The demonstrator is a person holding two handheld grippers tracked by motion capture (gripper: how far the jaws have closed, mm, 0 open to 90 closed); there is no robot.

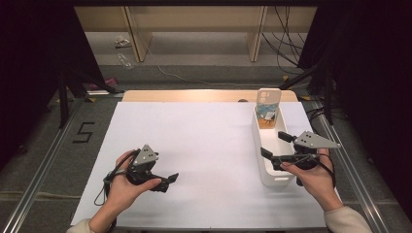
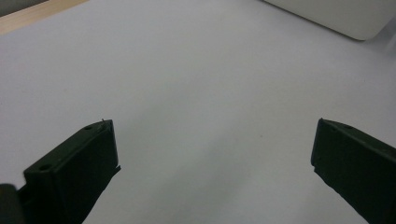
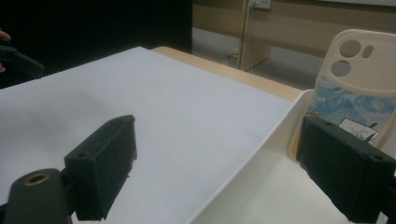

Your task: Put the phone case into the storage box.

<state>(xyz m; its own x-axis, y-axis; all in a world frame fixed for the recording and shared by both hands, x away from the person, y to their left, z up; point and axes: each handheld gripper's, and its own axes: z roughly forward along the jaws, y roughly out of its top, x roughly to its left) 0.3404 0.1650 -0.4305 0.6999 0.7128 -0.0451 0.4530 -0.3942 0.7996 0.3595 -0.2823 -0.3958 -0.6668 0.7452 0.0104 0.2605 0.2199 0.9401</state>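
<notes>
Right jaws: the right gripper (image 1: 275, 146) stands wide with nothing clamped; one jaw hangs inside the white bin (image 1: 268, 171), the other outside its left wall, so the wall runs between them untouched.
Left jaws: the left gripper (image 1: 167, 180) is spread wide over bare white sheet, nothing between them.
Ahead of the right jaws: a phone case (image 3: 360, 91), cream at the top with camera cut-outs and a blue printed picture below, stands upright at the bin's far end, leaning on the end wall, well apart from the jaws.
Under the right jaws: the bin's pale floor, with its near end at the right hand (image 1: 311, 178).
Ahead of the left jaws: the bin's rounded corner (image 2: 359, 23), far off at the upper right in the left gripper view.
Left hand: (image 1: 127, 187) wrapped round its gripper low over the sheet, well apart from the bin.
Worktop: (image 1: 194, 95) wooden, covered by a white sheet (image 1: 204, 150); its bare wooden edge lies beyond the phone case.
</notes>
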